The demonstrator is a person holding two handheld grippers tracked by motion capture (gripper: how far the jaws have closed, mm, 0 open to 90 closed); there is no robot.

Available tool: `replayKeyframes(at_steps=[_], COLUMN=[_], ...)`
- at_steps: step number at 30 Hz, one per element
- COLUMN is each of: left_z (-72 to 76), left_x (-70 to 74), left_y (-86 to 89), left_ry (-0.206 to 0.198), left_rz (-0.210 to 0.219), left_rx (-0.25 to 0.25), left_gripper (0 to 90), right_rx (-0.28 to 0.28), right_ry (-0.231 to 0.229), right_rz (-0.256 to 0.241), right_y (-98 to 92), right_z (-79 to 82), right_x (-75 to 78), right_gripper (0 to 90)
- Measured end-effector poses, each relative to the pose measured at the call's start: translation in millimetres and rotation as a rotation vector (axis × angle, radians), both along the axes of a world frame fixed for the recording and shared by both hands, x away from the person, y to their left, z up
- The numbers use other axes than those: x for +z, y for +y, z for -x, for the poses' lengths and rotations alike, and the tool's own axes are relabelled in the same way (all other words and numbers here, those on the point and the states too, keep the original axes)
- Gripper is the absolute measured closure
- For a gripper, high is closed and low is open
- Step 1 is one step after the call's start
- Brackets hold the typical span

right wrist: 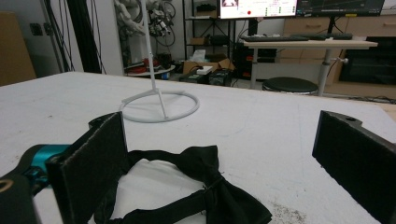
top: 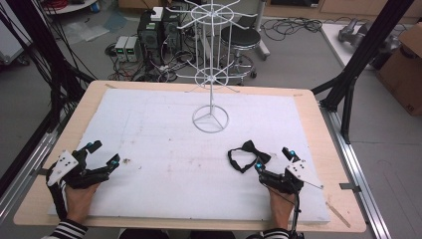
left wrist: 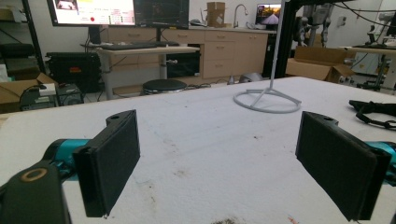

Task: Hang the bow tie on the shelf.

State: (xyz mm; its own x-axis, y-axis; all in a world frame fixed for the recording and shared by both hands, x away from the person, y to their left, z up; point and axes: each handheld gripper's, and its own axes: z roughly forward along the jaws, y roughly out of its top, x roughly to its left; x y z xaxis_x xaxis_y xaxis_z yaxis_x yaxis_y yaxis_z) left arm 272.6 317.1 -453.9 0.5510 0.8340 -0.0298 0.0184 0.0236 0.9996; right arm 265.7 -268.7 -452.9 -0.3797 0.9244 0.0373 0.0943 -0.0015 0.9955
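A black bow tie (top: 247, 155) with its strap looped lies flat on the white foam mat (top: 164, 149), right of centre near the front. My right gripper (top: 274, 159) rests open on the mat just right of it. In the right gripper view the bow tie (right wrist: 201, 186) lies between the wide-apart jaws of that gripper (right wrist: 224, 135), close to the left pad (right wrist: 93, 168), and nothing is held. At the front left my left gripper (top: 103, 152) sits open and empty on the mat, its pads (left wrist: 112, 163) spread. A white wire display rack (top: 210, 119) stands at the middle back.
The rack's ring base (left wrist: 267, 100) sits ahead and to the right of the left gripper, and the bow tie (left wrist: 373, 112) lies at far right. Black frame posts (top: 358, 64) flank the wooden table (top: 318, 119). A stool (top: 240, 37), computers and cables crowd the floor beyond.
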Motion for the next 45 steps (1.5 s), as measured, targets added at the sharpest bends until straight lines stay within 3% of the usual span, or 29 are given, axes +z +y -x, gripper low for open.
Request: replayKeyframes(at_steps=[12, 18, 33, 38, 45], left_z=[0.0, -0.2, 0.0, -0.2, -0.3], left_x=[0.0, 0.1, 0.1, 0.1, 0.1], left_y=[-0.3, -0.2, -0.1, 0.1, 0.1], left_ry=[-0.002, 0.002, -0.001, 0.001, 0.002], left_rz=[-0.005, -0.003, -0.002, -0.001, -0.001], left_rx=[-0.001, 0.001, -0.003, -0.003, -0.003], left_gripper=[14.1, 14.1, 14.1, 14.1, 14.1], right_rx=[0.001, -0.002, -0.004, 0.003, 0.01], right_ry=[-0.007, 0.01, 0.011, 0.065, 0.103], right_rz=[-0.001, -0.016, 0.006, 0.037, 0.087], right_y=[-0.4, -1.3, 0.9, 2.8, 2.4], right_z=[0.2, -0.7, -0.8, -6.5, -12.0], right_x=[0.0, 0.2, 0.6, 3.9, 14.5], right_gripper=[2.1, 2.1, 2.1, 2.2, 2.1])
